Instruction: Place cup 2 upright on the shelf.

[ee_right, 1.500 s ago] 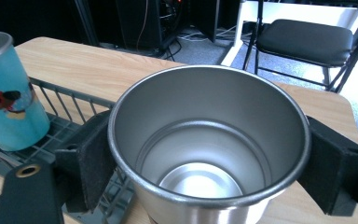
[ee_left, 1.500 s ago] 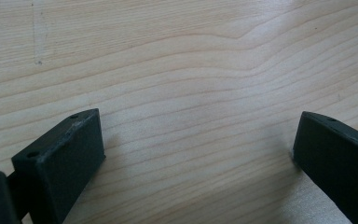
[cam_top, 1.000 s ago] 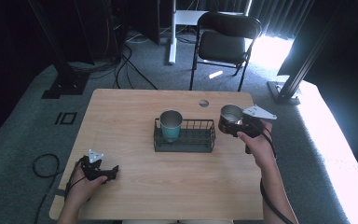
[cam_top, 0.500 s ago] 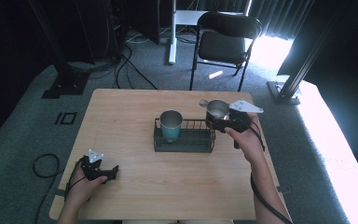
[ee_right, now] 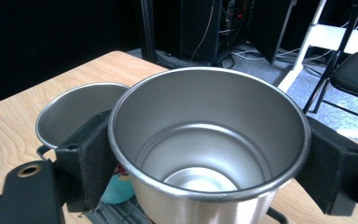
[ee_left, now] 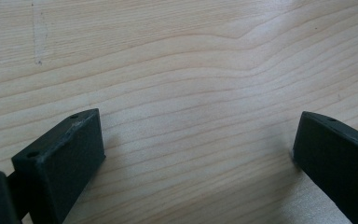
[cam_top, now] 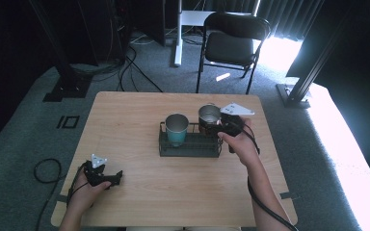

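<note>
My right hand-held gripper is clamped on a steel cup, its two black jaws pressed against opposite sides of the cup's wall just below the rim. I hold the cup upright over the right end of the black wire rack, which sits near the middle of the tabletop; whether the cup's base touches the rack I cannot tell. The cup is empty, its bare bottom showing in the right gripper view. Just beside it, in the rack's left part, stands a second cup, steel at the rim and teal lower down. My left hand-held gripper rests on the tabletop near its front left corner, well apart from the rack, jaws spread wide with nothing but bare wood between them.
</note>
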The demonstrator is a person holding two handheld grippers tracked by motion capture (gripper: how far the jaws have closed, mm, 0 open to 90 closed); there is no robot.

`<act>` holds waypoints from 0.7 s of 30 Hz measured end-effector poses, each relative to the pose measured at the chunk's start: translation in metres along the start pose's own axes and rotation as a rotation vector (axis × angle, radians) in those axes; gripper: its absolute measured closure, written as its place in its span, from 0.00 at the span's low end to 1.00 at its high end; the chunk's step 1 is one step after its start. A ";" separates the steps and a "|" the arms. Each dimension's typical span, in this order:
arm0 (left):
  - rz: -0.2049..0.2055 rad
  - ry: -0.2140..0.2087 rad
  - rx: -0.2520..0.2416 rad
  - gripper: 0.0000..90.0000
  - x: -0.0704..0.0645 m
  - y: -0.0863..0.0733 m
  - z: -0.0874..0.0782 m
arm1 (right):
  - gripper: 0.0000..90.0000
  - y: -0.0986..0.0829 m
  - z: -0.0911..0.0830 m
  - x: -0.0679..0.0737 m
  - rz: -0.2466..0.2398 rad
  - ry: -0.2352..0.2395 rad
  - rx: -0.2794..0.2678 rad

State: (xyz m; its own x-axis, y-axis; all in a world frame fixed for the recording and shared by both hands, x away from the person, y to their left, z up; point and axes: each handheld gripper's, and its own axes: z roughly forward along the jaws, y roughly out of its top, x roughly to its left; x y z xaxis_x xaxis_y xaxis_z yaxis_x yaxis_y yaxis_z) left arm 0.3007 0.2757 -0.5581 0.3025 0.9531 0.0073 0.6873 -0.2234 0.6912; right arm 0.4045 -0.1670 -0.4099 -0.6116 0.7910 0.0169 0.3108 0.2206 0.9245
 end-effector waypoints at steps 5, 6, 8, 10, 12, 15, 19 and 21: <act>0.001 0.000 0.001 0.03 0.000 0.000 0.000 | 0.17 -0.007 0.008 0.003 -0.003 -0.001 0.015; 0.001 -0.001 0.001 0.03 0.000 0.000 0.000 | 0.17 -0.010 0.009 0.003 -0.004 -0.002 0.020; 0.002 0.000 0.000 0.03 0.000 0.000 0.000 | 0.17 -0.015 0.013 0.003 -0.004 -0.006 0.030; 0.000 0.000 0.000 0.03 0.000 0.000 0.000 | 0.17 -0.020 0.016 0.003 0.001 -0.004 0.037; 0.000 0.000 0.001 0.03 0.000 0.000 0.000 | 0.17 -0.026 0.020 0.003 0.006 -0.003 0.045; 0.000 0.000 0.000 0.03 0.000 0.000 0.000 | 0.17 -0.032 0.025 0.003 0.012 0.001 0.057; 0.000 0.000 0.000 0.03 0.000 0.000 0.000 | 0.17 -0.039 0.030 0.003 0.012 0.000 0.066; 0.000 0.000 0.001 0.03 0.000 0.000 0.000 | 0.17 -0.043 0.032 0.003 0.018 0.001 0.072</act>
State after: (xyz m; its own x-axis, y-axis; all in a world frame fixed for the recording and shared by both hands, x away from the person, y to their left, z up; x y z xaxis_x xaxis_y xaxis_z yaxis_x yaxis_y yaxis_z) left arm 0.3007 0.2757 -0.5581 0.3030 0.9530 0.0073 0.6875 -0.2239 0.6908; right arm 0.4123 -0.1558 -0.4612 -0.6062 0.7946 0.0333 0.3733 0.2473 0.8942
